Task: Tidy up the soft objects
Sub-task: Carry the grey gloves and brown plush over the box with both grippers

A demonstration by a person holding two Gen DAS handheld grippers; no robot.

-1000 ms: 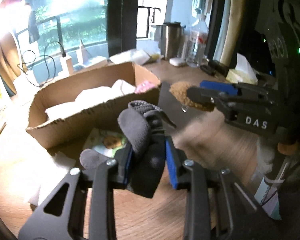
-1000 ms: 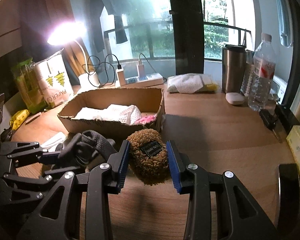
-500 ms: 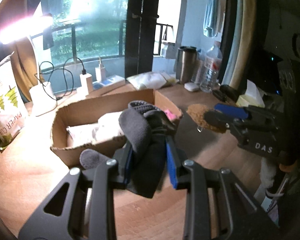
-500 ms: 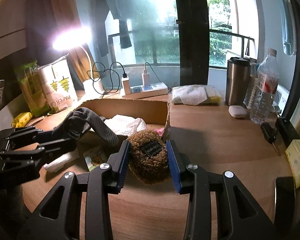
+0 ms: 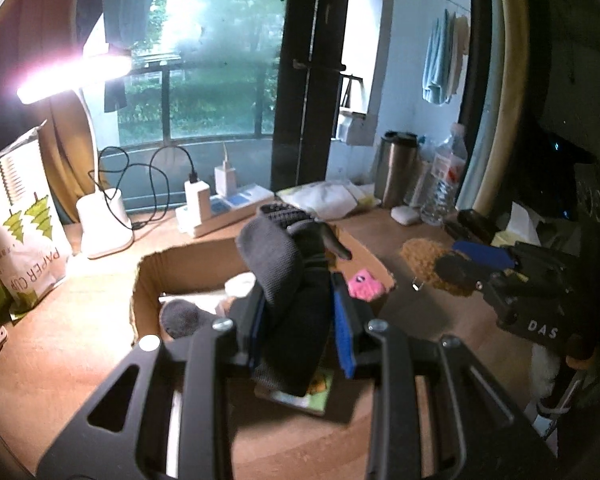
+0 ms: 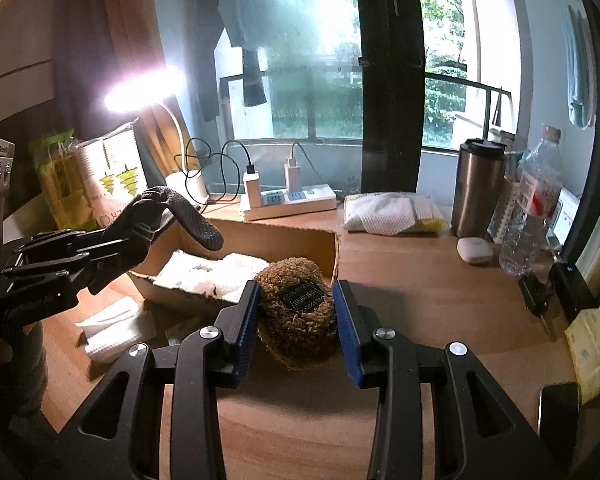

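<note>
My left gripper [image 5: 300, 328] is shut on a dark grey glove [image 5: 288, 280], held above the near end of an open cardboard box [image 5: 188, 264]. The right wrist view shows that glove [image 6: 160, 212] hanging over the box's left end [image 6: 276, 240]. My right gripper [image 6: 296, 320] is shut on a brown fuzzy pouch [image 6: 296, 312] with a black label, lifted in front of the box's right corner. The pouch [image 5: 424, 256] also shows at the right of the left wrist view. White cloths [image 6: 216, 272] and a pink soft piece [image 5: 366, 286] lie inside the box.
A lit desk lamp [image 6: 144, 88], a paper-cup bag [image 5: 24, 240], a power strip with chargers [image 6: 288, 200], a steel tumbler [image 6: 480, 188], a water bottle [image 6: 532, 208] and a white cloth pack [image 6: 392, 214] line the back of the wooden table [image 6: 440, 300]. A folded white tissue [image 6: 116, 328] lies in front of the box.
My left gripper has risen and swung toward the box with the glove, which now hangs over the box instead of in front of it. The right gripper has lifted the pouch slightly.
</note>
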